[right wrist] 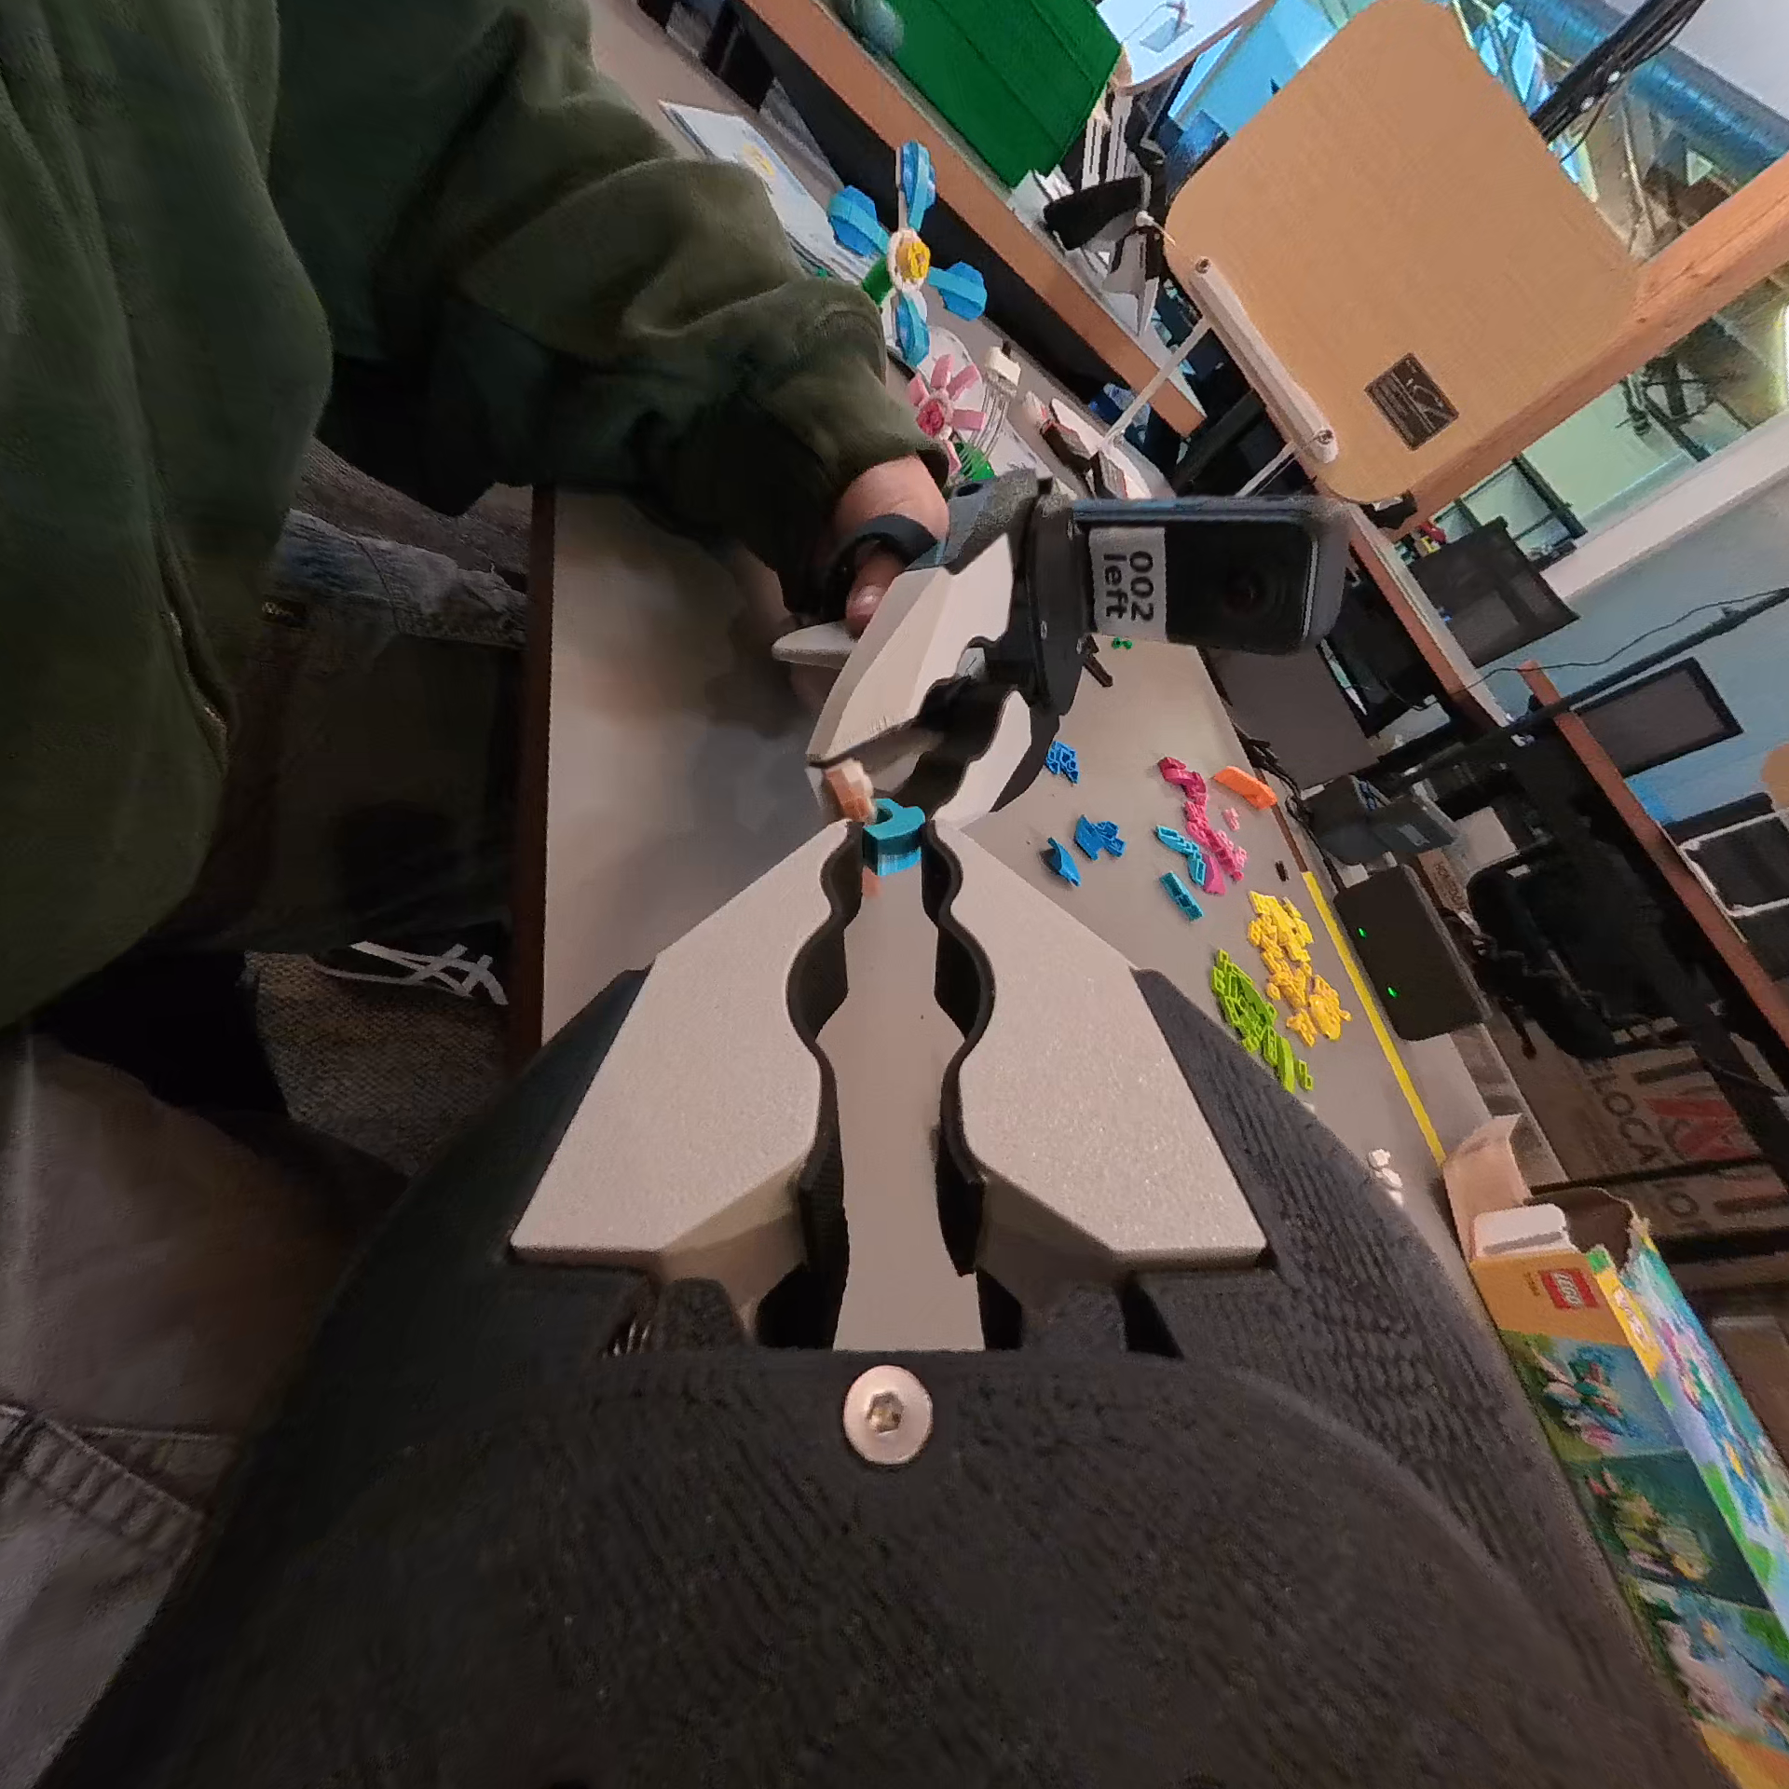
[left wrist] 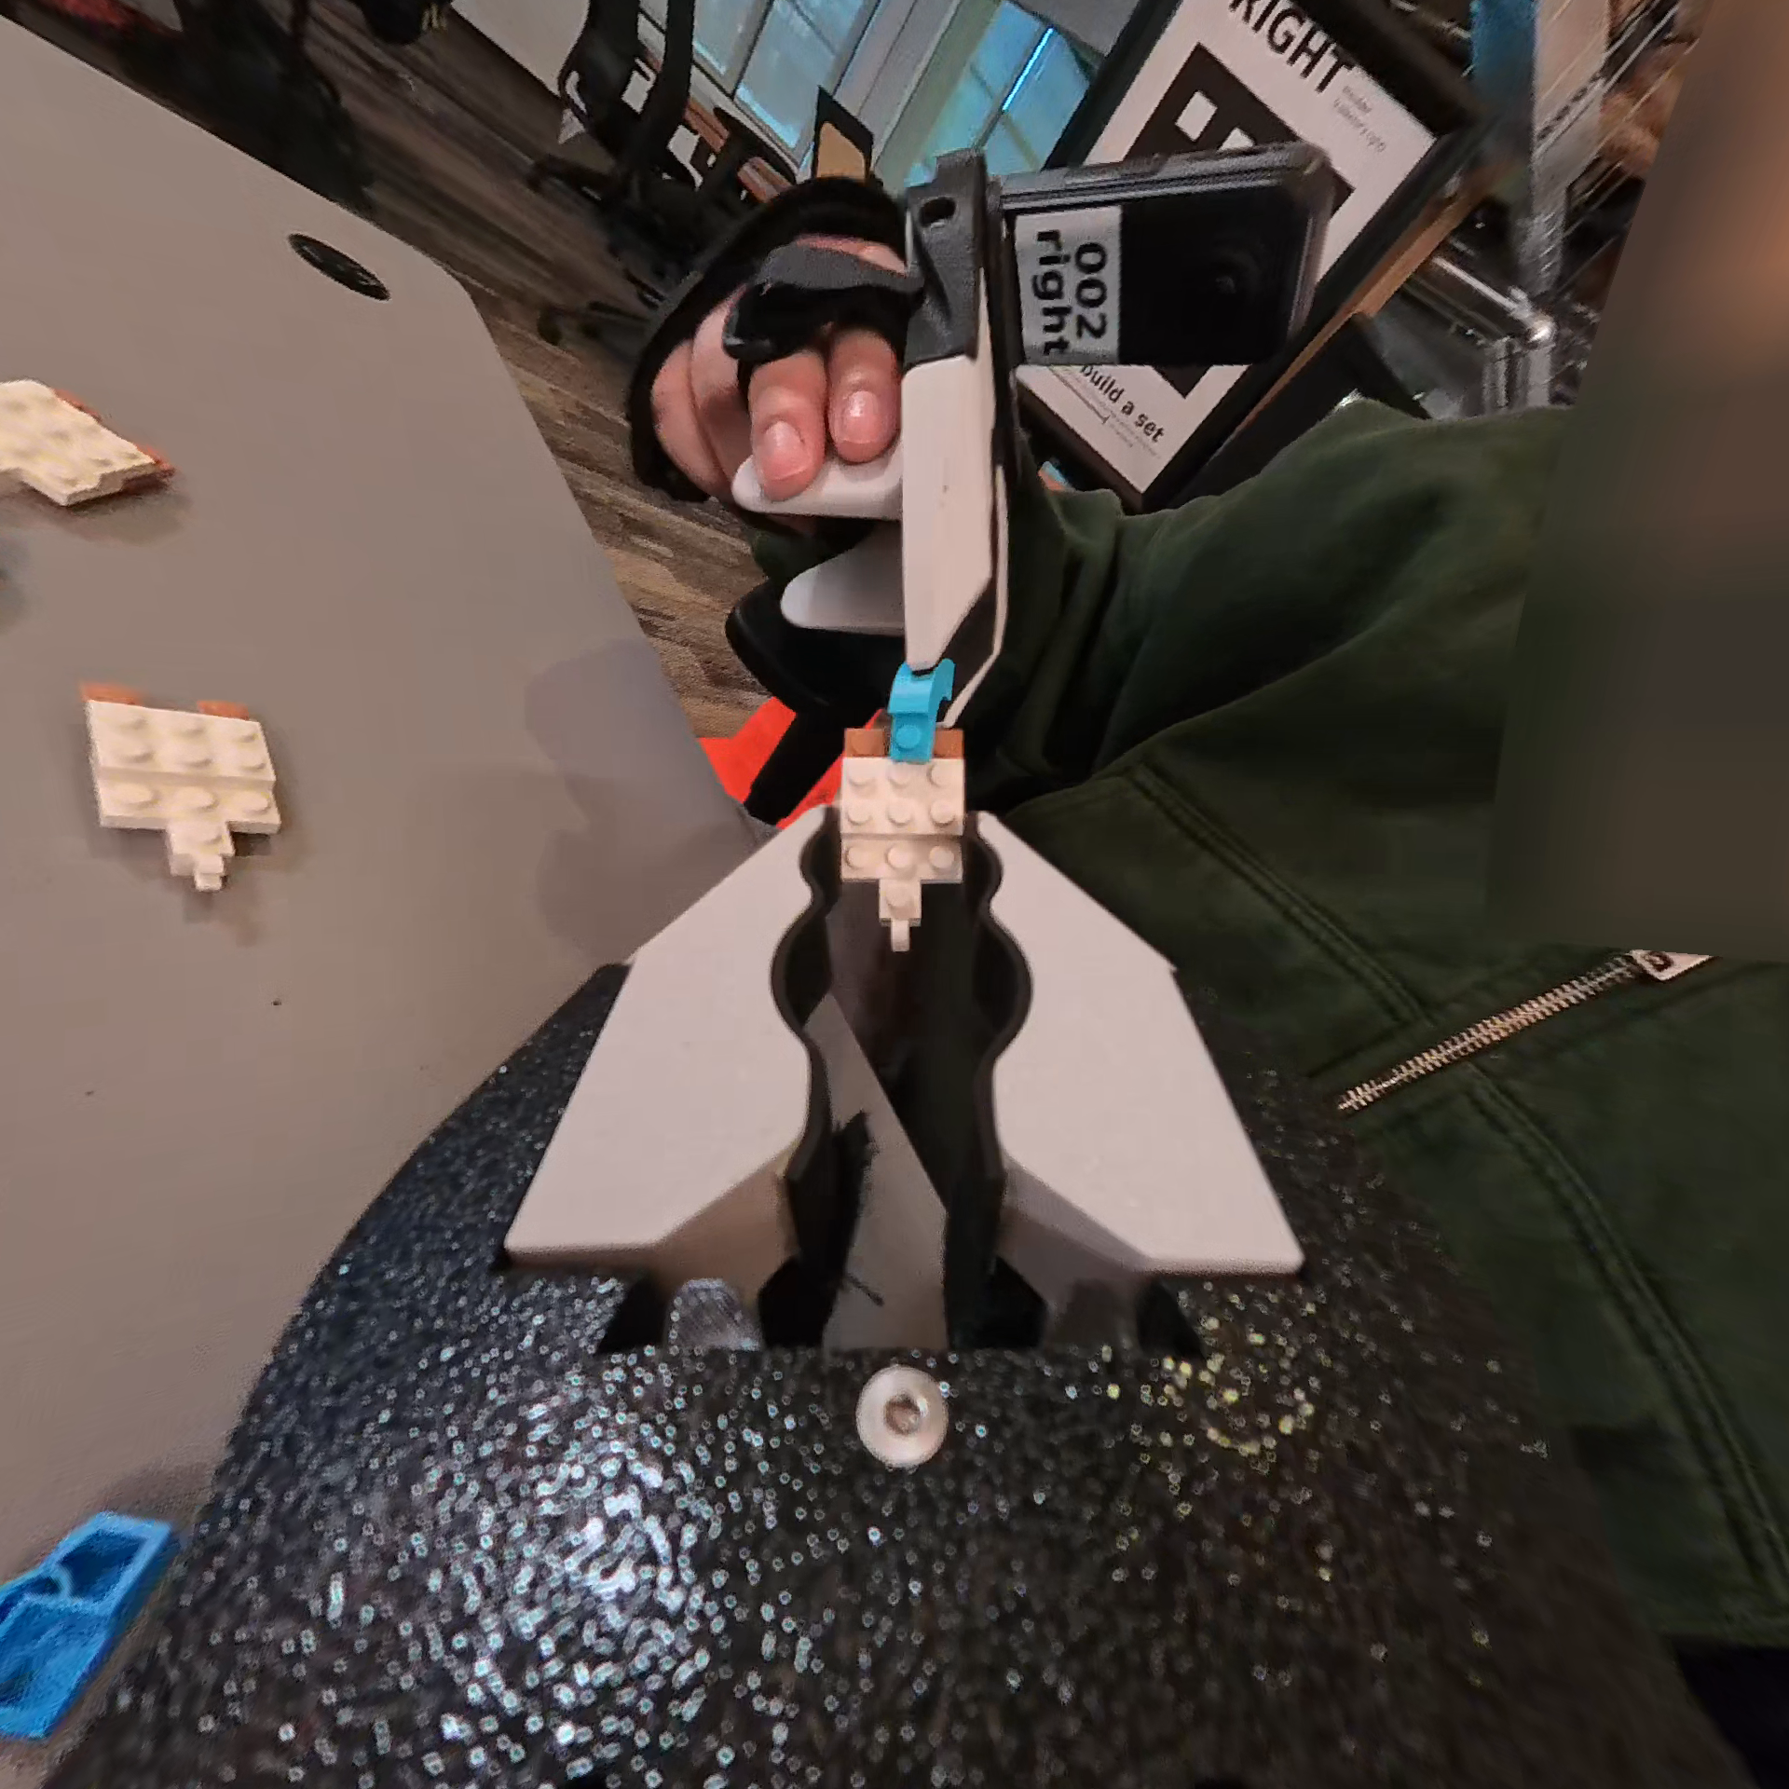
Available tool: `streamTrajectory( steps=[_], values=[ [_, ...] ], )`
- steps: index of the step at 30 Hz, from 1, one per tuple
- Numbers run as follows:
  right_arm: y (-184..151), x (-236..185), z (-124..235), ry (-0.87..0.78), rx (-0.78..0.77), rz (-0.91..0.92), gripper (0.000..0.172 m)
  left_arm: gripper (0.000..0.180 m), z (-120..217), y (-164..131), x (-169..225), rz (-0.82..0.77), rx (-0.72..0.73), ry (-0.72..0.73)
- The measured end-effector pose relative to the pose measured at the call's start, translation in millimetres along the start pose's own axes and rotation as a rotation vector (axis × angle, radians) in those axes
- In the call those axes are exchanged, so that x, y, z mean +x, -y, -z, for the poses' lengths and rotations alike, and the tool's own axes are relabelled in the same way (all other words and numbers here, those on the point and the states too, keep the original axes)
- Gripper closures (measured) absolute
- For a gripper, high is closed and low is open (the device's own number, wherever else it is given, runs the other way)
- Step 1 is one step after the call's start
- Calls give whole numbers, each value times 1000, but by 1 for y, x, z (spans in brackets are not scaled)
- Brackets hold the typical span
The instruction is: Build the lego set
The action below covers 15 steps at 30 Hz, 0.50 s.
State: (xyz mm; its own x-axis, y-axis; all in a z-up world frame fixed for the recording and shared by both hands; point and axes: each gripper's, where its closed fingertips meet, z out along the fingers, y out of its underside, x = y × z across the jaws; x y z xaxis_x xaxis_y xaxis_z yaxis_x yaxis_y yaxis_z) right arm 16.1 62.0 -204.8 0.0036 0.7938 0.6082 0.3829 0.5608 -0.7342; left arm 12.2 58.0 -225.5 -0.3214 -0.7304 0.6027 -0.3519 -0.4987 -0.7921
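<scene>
Two small brick grips meeting in mid-air

The left gripper (left wrist: 900,842) clamps a white brick plate assembly (left wrist: 902,823); the right gripper (right wrist: 895,852) pinches a blue clip piece (right wrist: 891,844) against its orange end. Both holds look shallow, so a skewed push could pop either piece loose above the grey table (left wrist: 290,968).

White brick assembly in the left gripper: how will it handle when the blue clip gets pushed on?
White brick assembly is probably rigid and light. Left gripper grips only its lower edges, so it may pivot. Stacked plates could separate under the blue clip.

Dark green zip jacket (left wrist: 1355,774), blk glove (left wrist: 774,271) (fingerless), grey-blk hand-held gripper (right wrist: 886,842)
</scene>
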Motion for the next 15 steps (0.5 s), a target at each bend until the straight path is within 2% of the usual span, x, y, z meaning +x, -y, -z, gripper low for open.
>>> streamTrajectory(
  steps=[15],
  values=[
    [8, -2, -1, 16, -33, 53, 160, 158, 1, 0, 9, 29, 11, -80]
  ],
)
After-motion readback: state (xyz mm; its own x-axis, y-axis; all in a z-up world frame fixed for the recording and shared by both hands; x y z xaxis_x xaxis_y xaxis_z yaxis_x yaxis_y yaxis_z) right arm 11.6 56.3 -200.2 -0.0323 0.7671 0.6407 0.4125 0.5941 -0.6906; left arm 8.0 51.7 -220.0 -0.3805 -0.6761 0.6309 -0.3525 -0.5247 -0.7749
